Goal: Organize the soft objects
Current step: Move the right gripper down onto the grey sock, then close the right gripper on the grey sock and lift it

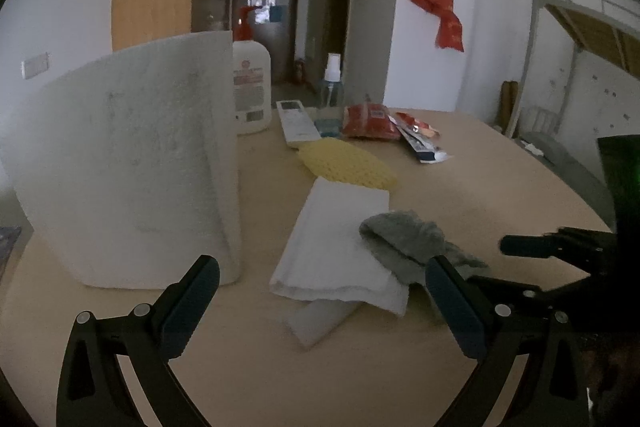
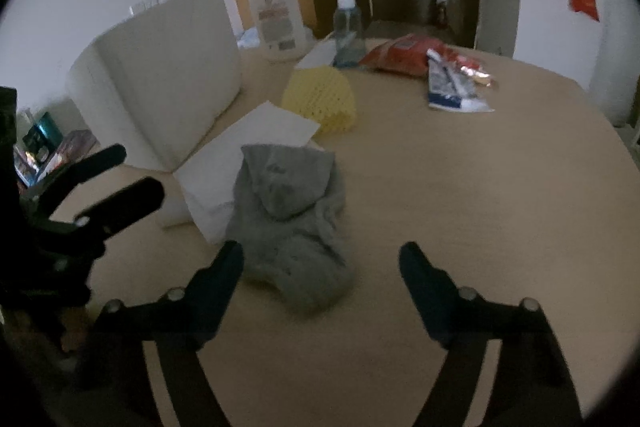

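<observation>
A crumpled grey knitted garment (image 2: 292, 215) lies on the tan table (image 2: 460, 207), its far end resting on a folded white towel (image 2: 256, 143). My right gripper (image 2: 320, 249) is open just in front of it, the near end of the garment between the fingertips without touching them. My left gripper (image 1: 322, 267) is open over the near edge of the towel (image 1: 340, 239), with the grey garment (image 1: 408, 239) beside its right finger. A yellow knitted piece (image 1: 348, 163) lies behind the towel. A small white block (image 1: 320, 323) pokes out from under it.
A tall white foam slab (image 1: 132, 163) stands at the left. At the back are a lotion pump bottle (image 1: 250, 87), a spray bottle (image 1: 332, 95), a remote (image 1: 298, 125), a red snack packet (image 1: 370, 121) and a blue-white wrapper (image 1: 424, 147). The table's curved edge (image 1: 552, 167) runs along the right.
</observation>
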Tool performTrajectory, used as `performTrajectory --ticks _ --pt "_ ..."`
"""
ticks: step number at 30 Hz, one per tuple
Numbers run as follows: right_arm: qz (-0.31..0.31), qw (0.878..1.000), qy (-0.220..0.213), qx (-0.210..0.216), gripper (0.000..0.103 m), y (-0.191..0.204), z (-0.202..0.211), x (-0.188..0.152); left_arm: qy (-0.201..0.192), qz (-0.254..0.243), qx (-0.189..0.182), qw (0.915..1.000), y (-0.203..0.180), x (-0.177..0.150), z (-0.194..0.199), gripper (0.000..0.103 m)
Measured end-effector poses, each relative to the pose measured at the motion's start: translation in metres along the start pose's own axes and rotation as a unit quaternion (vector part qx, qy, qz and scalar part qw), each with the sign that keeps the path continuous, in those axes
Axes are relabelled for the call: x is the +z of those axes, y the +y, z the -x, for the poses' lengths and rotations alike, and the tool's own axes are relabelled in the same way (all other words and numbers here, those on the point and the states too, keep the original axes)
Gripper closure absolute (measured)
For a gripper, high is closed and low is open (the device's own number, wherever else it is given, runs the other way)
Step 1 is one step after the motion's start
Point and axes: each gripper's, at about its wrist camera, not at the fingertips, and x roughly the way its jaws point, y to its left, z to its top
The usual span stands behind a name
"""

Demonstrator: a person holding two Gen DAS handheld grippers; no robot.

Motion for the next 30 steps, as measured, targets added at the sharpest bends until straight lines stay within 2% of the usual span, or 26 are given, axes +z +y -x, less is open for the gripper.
performTrajectory --ticks 7,9,13,16,17,18,21,24,30 --pt "0.035 0.999 0.024 0.001 0.026 0.011 -0.016 0.006 0.007 -0.009 0.004 0.9999 -0.001 0.002 -0.004 0.000" --pt "0.039 0.999 0.029 0.003 0.039 0.013 -0.020 0.008 0.008 -0.008 0.005 0.9999 -0.001 0.003 -0.006 0.000" --pt "0.055 0.998 0.033 -0.001 0.049 0.018 -0.023 0.009 0.009 -0.002 0.009 0.9999 0.003 0.004 -0.008 0.000" --pt "0.064 0.997 0.036 -0.006 0.068 0.019 -0.023 0.010 0.011 0.010 0.008 0.9999 0.006 0.006 -0.010 0.000" --pt "0.064 0.997 0.038 -0.004 0.080 0.018 -0.023 0.010 0.012 0.014 0.007 0.9998 0.007 0.007 -0.010 0.000" --pt "0.063 0.997 0.040 0.003 0.084 0.017 -0.023 0.010 0.013 0.015 0.005 0.9998 0.007 0.008 -0.010 0.000" --pt "0.064 0.997 0.038 -0.002 0.086 0.017 -0.023 0.010 0.017 0.012 0.004 0.9998 0.004 0.008 -0.012 0.000" --pt "0.041 0.999 0.029 0.017 0.086 0.009 -0.014 0.011 0.023 0.011 -0.003 0.9997 0.001 0.009 -0.015 0.000" --pt "-0.009 1.000 -0.004 0.025 0.086 -0.017 0.013 0.017 0.027 -0.002 -0.013 0.9995 -0.011 0.011 -0.021 0.000"
